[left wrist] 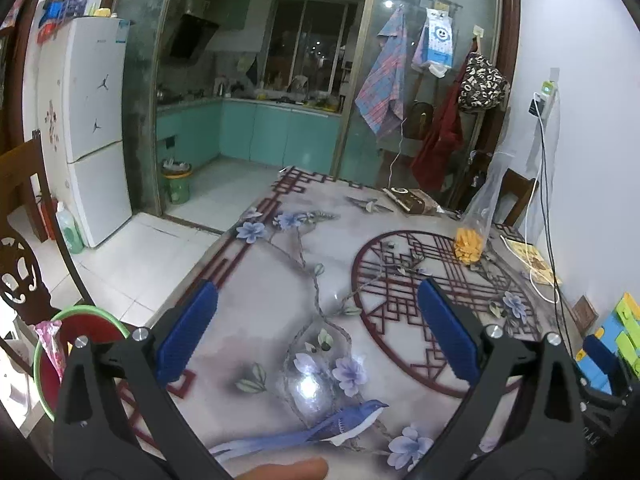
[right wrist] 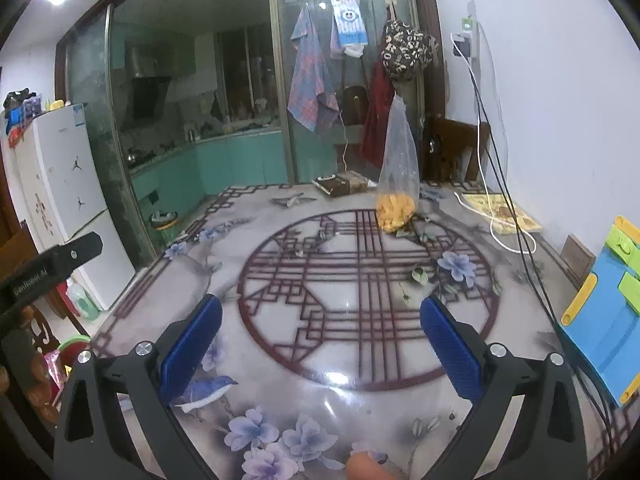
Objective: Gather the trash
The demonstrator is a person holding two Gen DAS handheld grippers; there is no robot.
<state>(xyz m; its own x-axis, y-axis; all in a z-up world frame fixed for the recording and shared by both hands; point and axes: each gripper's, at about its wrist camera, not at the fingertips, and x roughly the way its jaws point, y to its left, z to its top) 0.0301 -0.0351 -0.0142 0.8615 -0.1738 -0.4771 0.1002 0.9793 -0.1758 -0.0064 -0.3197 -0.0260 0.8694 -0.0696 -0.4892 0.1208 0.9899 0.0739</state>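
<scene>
A clear plastic bag [left wrist: 476,224] [right wrist: 396,176] with yellow pieces in its bottom stands upright on the far side of the patterned table [left wrist: 280,280] [right wrist: 360,280]. A brown packet [left wrist: 412,200] [right wrist: 342,184] lies behind it near the far edge. My left gripper [left wrist: 318,320] hovers open above the table's near part, nothing between its blue pads. My right gripper [right wrist: 320,332] also stands open over the round lattice pattern, well short of the bag. A green-rimmed red bin [left wrist: 80,340] [right wrist: 72,348] sits low at the left, beside the table, with a pink wrapper in it.
White and black cables [right wrist: 496,200] trail from a wall socket across the table's right side, over a yellow booklet [right wrist: 500,212]. A blue and green toy [right wrist: 608,312] stands at the right edge. A carved wooden chair [left wrist: 20,280] is at left. A fingertip [left wrist: 288,470] shows at the bottom.
</scene>
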